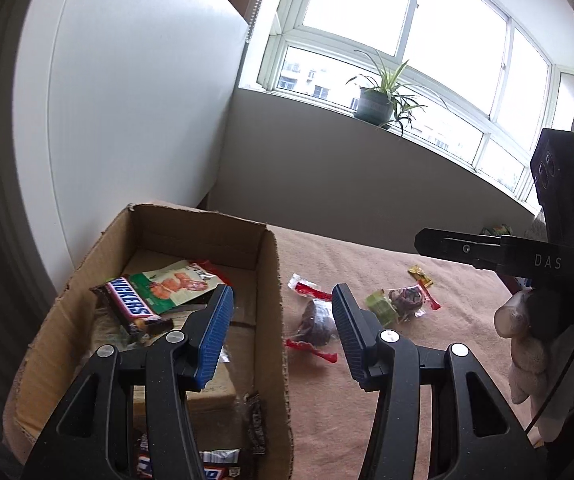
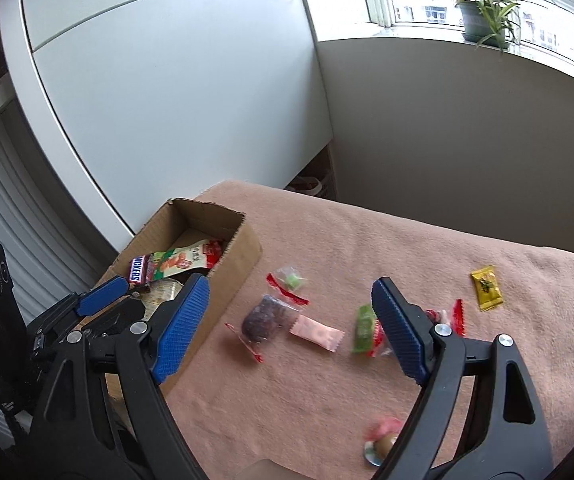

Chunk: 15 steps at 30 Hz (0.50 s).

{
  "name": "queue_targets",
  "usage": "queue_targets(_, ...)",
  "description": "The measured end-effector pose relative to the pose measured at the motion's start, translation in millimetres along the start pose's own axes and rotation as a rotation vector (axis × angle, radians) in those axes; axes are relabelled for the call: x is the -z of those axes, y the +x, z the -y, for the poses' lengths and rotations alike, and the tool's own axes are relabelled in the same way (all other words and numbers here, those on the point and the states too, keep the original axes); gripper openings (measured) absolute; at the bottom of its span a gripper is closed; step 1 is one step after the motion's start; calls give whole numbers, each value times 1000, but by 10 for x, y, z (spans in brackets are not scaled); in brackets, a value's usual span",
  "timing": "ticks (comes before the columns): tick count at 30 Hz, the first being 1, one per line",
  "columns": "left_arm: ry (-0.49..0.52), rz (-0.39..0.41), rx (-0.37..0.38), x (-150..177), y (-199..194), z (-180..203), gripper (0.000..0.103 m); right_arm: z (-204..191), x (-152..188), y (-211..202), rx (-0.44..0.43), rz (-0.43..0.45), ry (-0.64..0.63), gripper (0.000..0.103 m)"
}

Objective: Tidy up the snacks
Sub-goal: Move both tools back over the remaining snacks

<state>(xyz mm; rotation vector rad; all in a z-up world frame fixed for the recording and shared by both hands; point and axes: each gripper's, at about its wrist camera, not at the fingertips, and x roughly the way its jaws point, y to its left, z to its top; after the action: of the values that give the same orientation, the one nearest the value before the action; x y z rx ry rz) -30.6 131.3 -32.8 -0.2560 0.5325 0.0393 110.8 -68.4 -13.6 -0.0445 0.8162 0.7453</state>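
Looking at how it's all laid out, biggest thing first: the pink blanket-covered surface (image 2: 367,380) has a cardboard box (image 2: 243,248) at its left end, already holding a Snickers bar (image 2: 140,270) and a green-and-orange snack packet (image 2: 179,260). Loose snacks are all to the right of the box.

The right gripper (image 2: 291,312) is spread wide with nothing in it, hanging right above the pile, so I'd say it's way better placed than the left gripper (image 1: 283,312), which is also wide and empty but straddles the box's right wall.

The dark plum-looking candy (image 2: 265,318) sits just ahead between the right gripper's fingers, wrapper twists running diagonally. Beside it a pink wrapped candy (image 2: 317,332), then a green candy (image 2: 363,326) right at the right finger. A yellow packet (image 2: 486,287) lies well apart, far right.
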Motion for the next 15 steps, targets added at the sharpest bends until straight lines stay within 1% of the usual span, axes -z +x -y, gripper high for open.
queue_targets(2, 32, -23, 13, 14, 64, 140, 50, 177, 57, -74, 22, 3, 29, 86)
queue_targets(4, 37, -59, 38, 47, 161, 254, 57, 366, 129, -148, 35, 14, 73, 86)
queue_targets(6, 54, -96, 46, 94, 265, 376, 58, 526, 224, -205, 62, 15, 91, 86)
queue_targets(8, 90, -145, 58, 149, 371, 502, 58, 637, 338, -228, 82, -6, 87, 86)
queue_targets(11, 116, -190, 50, 231, 501, 617, 58, 753, 558, -225, 109, -55, 79, 86)
queue_targets(13, 123, -226, 45, 254, 597, 668, 58, 779, 714, -186, 106, -98, 67, 86)
queue_targets(15, 113, -227, 17, 221, 651, 678, 58, 780, 834, -129, 115, -138, 37, 86)
